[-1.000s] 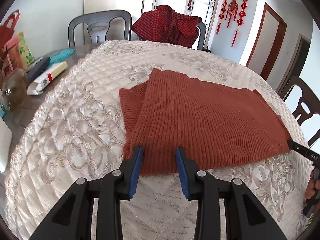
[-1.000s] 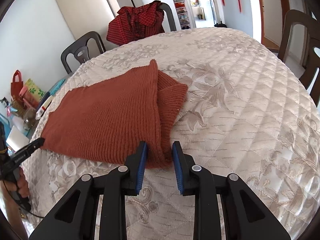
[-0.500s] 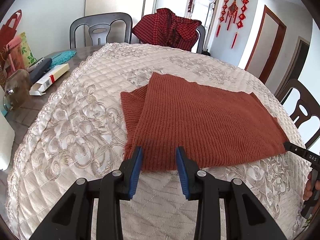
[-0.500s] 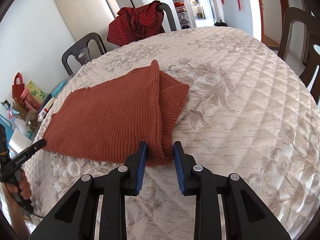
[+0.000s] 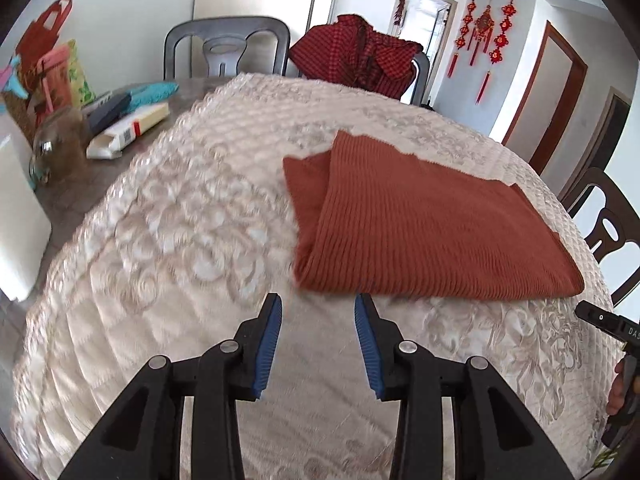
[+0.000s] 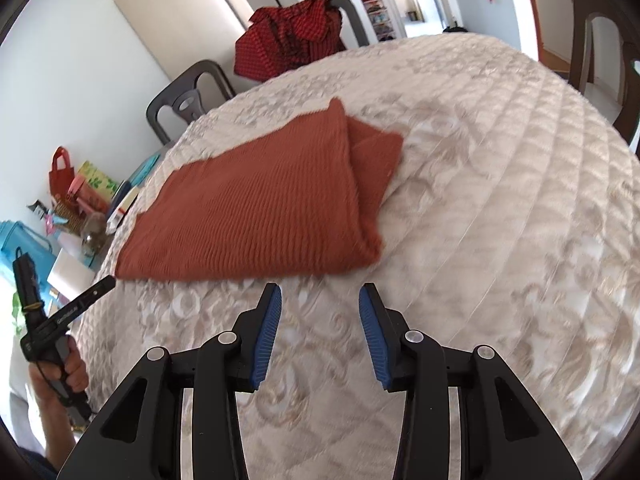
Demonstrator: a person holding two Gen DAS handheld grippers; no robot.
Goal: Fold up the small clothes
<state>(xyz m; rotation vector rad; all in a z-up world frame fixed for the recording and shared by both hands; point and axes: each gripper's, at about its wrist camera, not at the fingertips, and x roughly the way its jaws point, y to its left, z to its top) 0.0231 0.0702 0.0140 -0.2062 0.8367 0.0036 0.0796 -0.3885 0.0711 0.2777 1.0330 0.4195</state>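
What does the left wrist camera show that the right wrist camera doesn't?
Only the left wrist view shows the red hanging ornaments on the wall, the white box on the bare table edge, and the left gripper from behind, jaws open with nothing between them.

Only the right wrist view shows a hand holding that left gripper, and the right gripper from behind, jaws just opened and empty.

Both show the folded rust sweater on the quilted cloth, and the red checked garment draped over a chair.
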